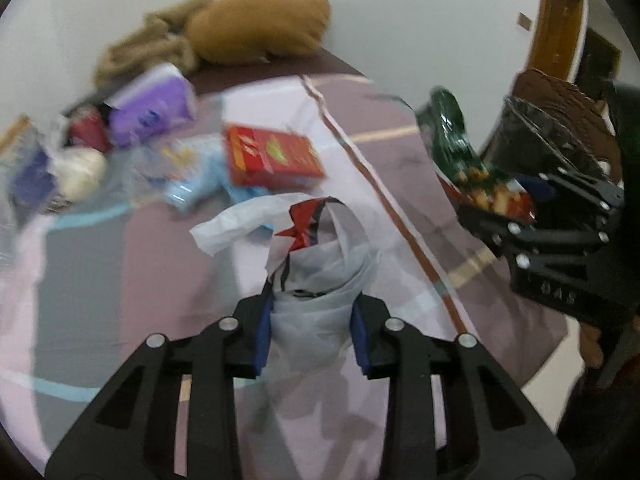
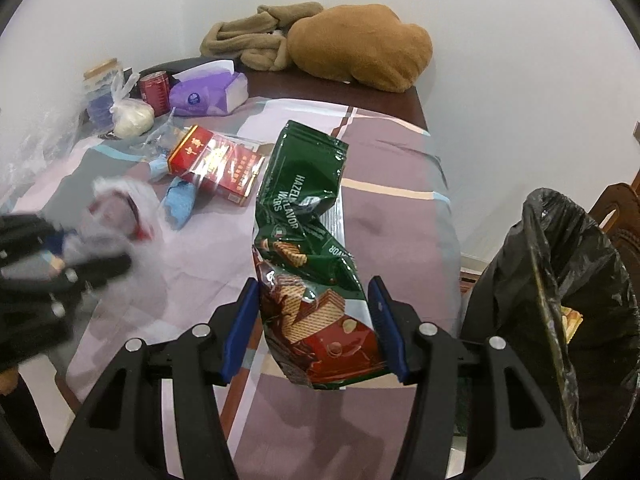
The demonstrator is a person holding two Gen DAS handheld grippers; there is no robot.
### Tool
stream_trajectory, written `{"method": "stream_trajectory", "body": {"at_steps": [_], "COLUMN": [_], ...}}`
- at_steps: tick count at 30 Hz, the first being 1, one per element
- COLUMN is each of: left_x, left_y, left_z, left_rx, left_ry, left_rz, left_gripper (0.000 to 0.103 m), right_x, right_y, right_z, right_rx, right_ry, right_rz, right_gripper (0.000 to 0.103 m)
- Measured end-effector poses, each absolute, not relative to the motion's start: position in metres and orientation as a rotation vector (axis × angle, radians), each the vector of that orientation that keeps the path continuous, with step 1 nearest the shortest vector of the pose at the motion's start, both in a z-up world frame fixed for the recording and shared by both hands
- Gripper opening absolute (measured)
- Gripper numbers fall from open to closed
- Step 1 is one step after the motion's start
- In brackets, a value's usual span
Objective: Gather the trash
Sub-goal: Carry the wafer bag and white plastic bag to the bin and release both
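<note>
My left gripper [image 1: 312, 334] is shut on a crumpled white plastic bag [image 1: 316, 276] with red and black print, held above the table. It shows blurred in the right wrist view [image 2: 120, 216]. My right gripper [image 2: 316, 328] is shut on a green wafer wrapper [image 2: 308, 240], held upright over the table's right part; it also shows in the left wrist view [image 1: 456, 148]. A bin lined with a black bag [image 2: 560, 304] stands right of the table, close to the right gripper, with some trash inside.
On the striped tablecloth [image 2: 392, 216] lie a red carton [image 2: 218, 164], a blue wrapper [image 2: 180, 200], a purple tissue pack [image 2: 208, 94], a red can [image 2: 154, 90] and a knotted white bag [image 2: 130, 116]. Brown plush and cloth [image 2: 360, 46] sit at the far edge by the wall.
</note>
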State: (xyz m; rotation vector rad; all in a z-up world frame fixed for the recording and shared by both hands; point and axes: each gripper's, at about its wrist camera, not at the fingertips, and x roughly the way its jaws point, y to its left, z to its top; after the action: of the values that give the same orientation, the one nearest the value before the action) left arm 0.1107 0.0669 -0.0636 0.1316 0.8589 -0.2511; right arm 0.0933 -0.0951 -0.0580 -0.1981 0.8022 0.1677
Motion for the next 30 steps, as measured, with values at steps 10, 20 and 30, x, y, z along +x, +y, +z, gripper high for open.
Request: {"method": "stream_trajectory", "body": {"at_steps": [10, 20, 30], "left_x": [0.102, 0.095, 0.104], "left_y": [0.073, 0.052, 0.0], "left_z": [-0.039, -0.021, 0.0], "left_rx": [0.187, 0.148, 0.137], "left_ry": [0.739, 0.667, 0.65], "left_rz": [0.005, -0.05, -0.209], "left_gripper": [0.034, 0.034, 0.034], "right_x": [0.063, 0.038, 0.032], "right_y": [-0.106, -0.173, -0.255], "right_z": [-0.023, 0.02, 0.012], "right_rx": [-0.232, -0.175, -0.053], "right_ry": [0.673, 0.552, 0.581], "right_rz": [0.073, -0.124, -0.286], "right_gripper": [0.055, 0.055, 0.056]}}
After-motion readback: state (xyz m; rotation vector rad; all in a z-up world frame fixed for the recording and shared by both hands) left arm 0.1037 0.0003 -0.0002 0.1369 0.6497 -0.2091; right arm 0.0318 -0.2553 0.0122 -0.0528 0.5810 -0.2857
